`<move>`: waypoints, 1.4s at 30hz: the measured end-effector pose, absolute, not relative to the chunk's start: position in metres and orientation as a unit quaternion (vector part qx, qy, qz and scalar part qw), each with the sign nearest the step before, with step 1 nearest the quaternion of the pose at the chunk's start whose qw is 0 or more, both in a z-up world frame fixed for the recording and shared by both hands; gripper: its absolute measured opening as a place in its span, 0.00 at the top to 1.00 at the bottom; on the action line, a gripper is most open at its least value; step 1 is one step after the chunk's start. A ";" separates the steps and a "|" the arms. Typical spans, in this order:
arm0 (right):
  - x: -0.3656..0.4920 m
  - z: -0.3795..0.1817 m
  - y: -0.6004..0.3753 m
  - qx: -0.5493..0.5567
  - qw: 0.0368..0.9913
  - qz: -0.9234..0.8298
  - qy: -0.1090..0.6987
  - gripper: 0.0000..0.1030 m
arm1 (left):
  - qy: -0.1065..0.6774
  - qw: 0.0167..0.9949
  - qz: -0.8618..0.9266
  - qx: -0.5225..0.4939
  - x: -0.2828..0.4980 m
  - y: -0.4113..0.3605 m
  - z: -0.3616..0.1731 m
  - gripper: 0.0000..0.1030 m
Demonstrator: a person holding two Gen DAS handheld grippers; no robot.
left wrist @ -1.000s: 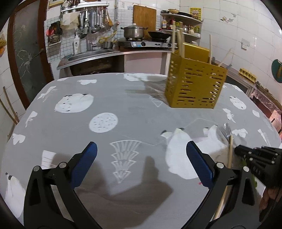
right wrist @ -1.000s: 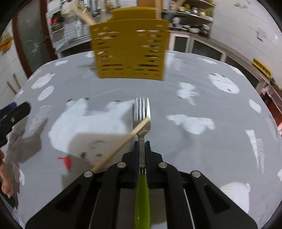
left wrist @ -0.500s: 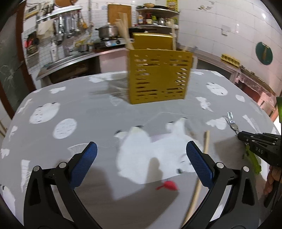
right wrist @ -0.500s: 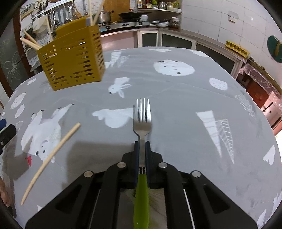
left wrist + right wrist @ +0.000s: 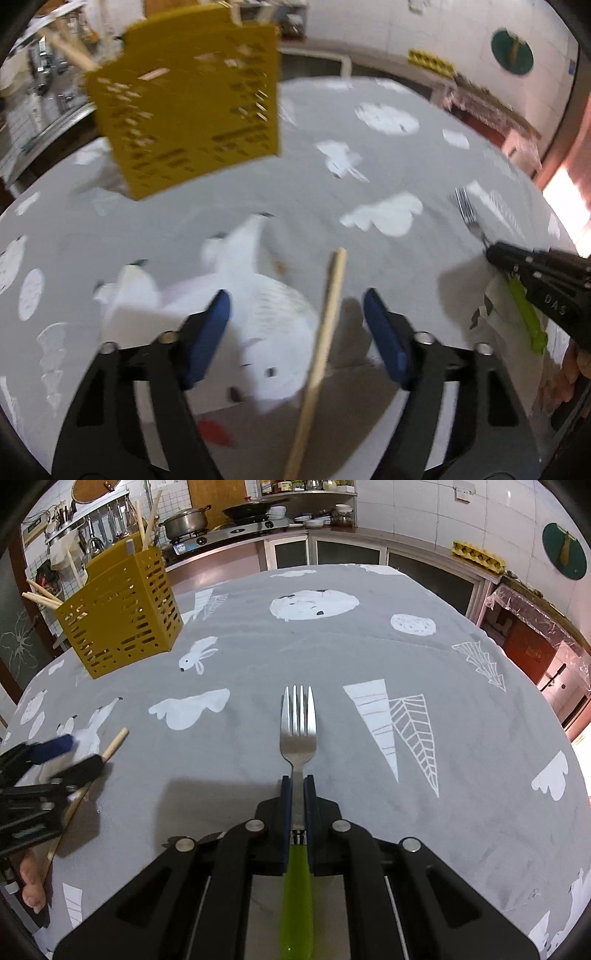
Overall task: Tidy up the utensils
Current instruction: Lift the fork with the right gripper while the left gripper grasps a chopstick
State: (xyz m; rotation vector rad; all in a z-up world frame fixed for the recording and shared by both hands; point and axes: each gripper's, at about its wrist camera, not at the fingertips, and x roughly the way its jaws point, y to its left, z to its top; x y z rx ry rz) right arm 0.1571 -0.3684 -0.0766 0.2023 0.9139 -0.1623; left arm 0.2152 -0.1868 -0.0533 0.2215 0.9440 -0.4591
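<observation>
- While the right gripper (image 5: pixel 297 786) held the fork (image 5: pixel 298 723) tight by its neck, the green handle stuck out behind the closed blue pads.
- The left gripper (image 5: pixel 297 317) had just been closing, but its blue pads (image 5: pixel 214 328) were still apart, not touching the wooden chopstick (image 5: pixel 325 332) that lay between them on the grey tablecloth (image 5: pixel 406 664).
- In the right wrist view, the yellow utensil basket (image 5: pixel 122 616) stood at about ten o'clock from the fork, well apart, with sticks poking out of it.
- In the left wrist view, the basket (image 5: pixel 184 110) sat at eleven o'clock from the chopstick.
</observation>
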 end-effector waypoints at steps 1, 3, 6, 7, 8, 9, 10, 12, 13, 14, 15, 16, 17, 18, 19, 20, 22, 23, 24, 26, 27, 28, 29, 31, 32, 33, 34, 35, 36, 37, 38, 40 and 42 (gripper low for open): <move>0.158 -0.077 -0.368 0.097 0.888 -0.077 0.443 0.93 | 0.449 0.859 -0.216 0.114 0.216 -0.190 -0.055 0.36; 0.161 -0.076 -0.368 0.096 0.886 -0.075 0.448 0.93 | 0.444 0.860 -0.215 0.132 0.217 -0.197 -0.056 0.42; 0.166 -0.075 -0.370 0.094 0.881 -0.070 0.459 0.93 | 0.452 0.855 -0.221 0.129 0.224 -0.199 -0.055 0.60; 0.169 -0.075 -0.370 0.095 0.878 -0.069 0.464 0.93 | 0.456 0.853 -0.219 0.126 0.227 -0.198 -0.055 0.67; 0.172 -0.074 -0.371 0.097 0.877 -0.069 0.466 0.93 | 0.459 0.852 -0.218 0.124 0.230 -0.198 -0.054 0.70; 0.174 -0.074 -0.372 0.100 0.875 -0.068 0.469 0.93 | 0.462 0.851 -0.216 0.123 0.232 -0.196 -0.054 0.77; 0.175 -0.074 -0.373 0.101 0.875 -0.067 0.470 0.93 | 0.464 0.851 -0.214 0.122 0.234 -0.195 -0.053 0.83; 0.178 -0.075 -0.373 0.101 0.873 -0.066 0.473 0.93 | 0.466 0.850 -0.216 0.116 0.235 -0.191 -0.052 0.89; 0.178 -0.075 -0.373 0.099 0.872 -0.066 0.474 0.93 | 0.467 0.850 -0.218 0.111 0.236 -0.188 -0.051 0.92; 0.178 -0.075 -0.372 0.097 0.872 -0.068 0.474 0.94 | 0.466 0.850 -0.218 0.109 0.236 -0.187 -0.050 0.93; 0.178 -0.074 -0.370 0.096 0.873 -0.067 0.474 0.94 | 0.464 0.852 -0.219 0.106 0.236 -0.185 -0.049 0.94; 0.177 -0.074 -0.369 0.097 0.873 -0.065 0.473 0.94 | 0.462 0.853 -0.218 0.107 0.236 -0.185 -0.049 0.96; 0.176 -0.073 -0.368 0.101 0.875 -0.062 0.470 0.94 | 0.458 0.856 -0.216 0.108 0.235 -0.184 -0.047 0.97; 0.175 -0.071 -0.366 0.103 0.878 -0.058 0.464 0.94 | 0.452 0.860 -0.212 0.110 0.233 -0.183 -0.045 0.99; 0.174 -0.070 -0.364 0.104 0.880 -0.056 0.460 0.94 | 0.448 0.862 -0.210 0.109 0.233 -0.182 -0.043 1.00; 0.172 -0.068 -0.362 0.104 0.883 -0.055 0.455 0.94 | 0.444 0.865 -0.209 0.107 0.232 -0.179 -0.040 1.00; 0.170 -0.063 -0.359 0.105 0.889 -0.054 0.442 0.94 | 0.432 0.872 -0.207 0.098 0.229 -0.172 -0.032 1.00; 0.170 -0.060 -0.357 0.109 0.893 -0.051 0.435 0.94 | 0.427 0.876 -0.205 0.095 0.228 -0.169 -0.029 1.00; 0.170 -0.057 -0.356 0.114 0.896 -0.046 0.427 0.94 | 0.418 0.881 -0.202 0.091 0.227 -0.164 -0.024 1.00; 0.169 -0.050 -0.351 0.117 0.902 -0.039 0.413 0.94 | 0.406 0.889 -0.197 0.083 0.224 -0.154 -0.017 1.00; 0.169 -0.046 -0.347 0.117 0.907 -0.035 0.403 0.94 | 0.396 0.894 -0.193 0.077 0.223 -0.147 -0.011 1.00; 0.169 -0.042 -0.344 0.118 0.911 -0.034 0.395 0.94 | 0.391 0.897 -0.191 0.072 0.222 -0.142 -0.008 1.00; 0.169 -0.039 -0.342 0.119 0.914 -0.031 0.387 0.94 | 0.386 0.901 -0.188 0.065 0.222 -0.135 -0.004 1.00; 0.171 -0.033 -0.337 0.118 0.919 -0.027 0.375 0.94 | 0.386 0.902 -0.187 0.053 0.223 -0.126 0.002 1.00; 0.172 -0.031 -0.335 0.115 0.921 -0.025 0.373 0.94 | 0.391 0.899 -0.189 0.050 0.224 -0.123 0.002 1.00; 0.173 -0.029 -0.332 0.111 0.922 -0.022 0.370 0.94 | 0.392 0.899 -0.189 0.046 0.225 -0.121 0.003 1.00; 0.173 -0.028 -0.330 0.107 0.923 -0.022 0.370 0.94 | 0.391 0.900 -0.187 0.046 0.225 -0.122 0.002 1.00; 0.174 -0.028 -0.328 0.101 0.923 -0.023 0.371 0.94 | 0.394 0.899 -0.187 0.046 0.225 -0.124 0.001 1.00; 0.175 -0.028 -0.328 0.097 0.922 -0.023 0.374 0.94 | 0.401 0.894 -0.191 0.047 0.226 -0.126 -0.002 0.93; 0.176 -0.031 -0.329 0.094 0.920 -0.024 0.379 0.94 | 0.413 0.888 -0.196 0.048 0.228 -0.130 -0.007 0.79; 0.176 -0.033 -0.330 0.095 0.919 -0.025 0.381 0.94 | 0.420 0.884 -0.198 0.050 0.229 -0.135 -0.012 0.71; 0.176 -0.036 -0.335 0.098 0.917 -0.028 0.385 0.94 | 0.414 0.888 -0.192 0.062 0.226 -0.142 -0.019 0.50; 0.174 -0.040 -0.338 0.098 0.916 -0.032 0.387 0.94 | 0.411 0.889 -0.190 0.075 0.225 -0.149 -0.026 0.49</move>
